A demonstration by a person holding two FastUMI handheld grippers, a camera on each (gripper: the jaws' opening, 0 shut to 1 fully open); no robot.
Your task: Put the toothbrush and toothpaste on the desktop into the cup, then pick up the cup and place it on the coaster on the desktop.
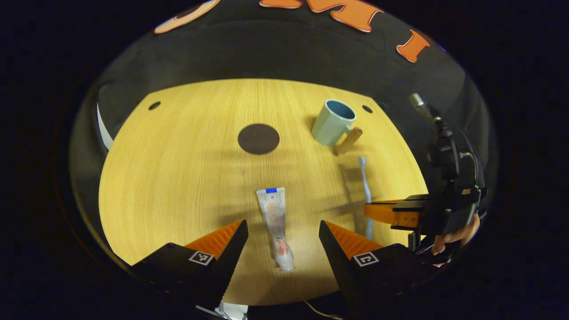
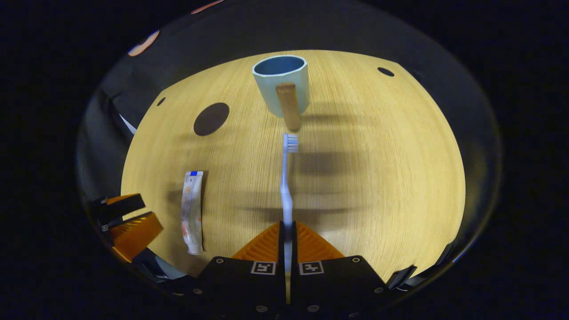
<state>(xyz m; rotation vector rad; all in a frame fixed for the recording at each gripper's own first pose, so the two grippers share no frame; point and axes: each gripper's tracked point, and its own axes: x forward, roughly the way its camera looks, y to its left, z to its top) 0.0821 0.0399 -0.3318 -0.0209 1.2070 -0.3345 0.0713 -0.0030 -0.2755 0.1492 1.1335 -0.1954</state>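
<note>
A white toothpaste tube [image 1: 275, 226] lies flat on the wooden desktop [image 1: 186, 178], between the spread fingers of my open left gripper [image 1: 283, 229]. My right gripper [image 2: 287, 226] is shut on the handle of the pale blue toothbrush [image 2: 286, 178], whose bristle head points at the cup. The light blue cup [image 2: 281, 86] with a wooden handle stands upright at the far side. A dark round coaster [image 1: 258, 138] lies left of the cup. In the left gripper view the right gripper [image 1: 386, 212] shows at the right, held by a hand, across the toothbrush [image 1: 365, 186]. The tube [image 2: 192, 211] lies left of the brush.
Small dark holes [image 1: 154, 105] mark the desktop's far corners. Black cloth walls surround the table. The left gripper [image 2: 129, 222] shows at the lower left of the right gripper view, near the table's front edge.
</note>
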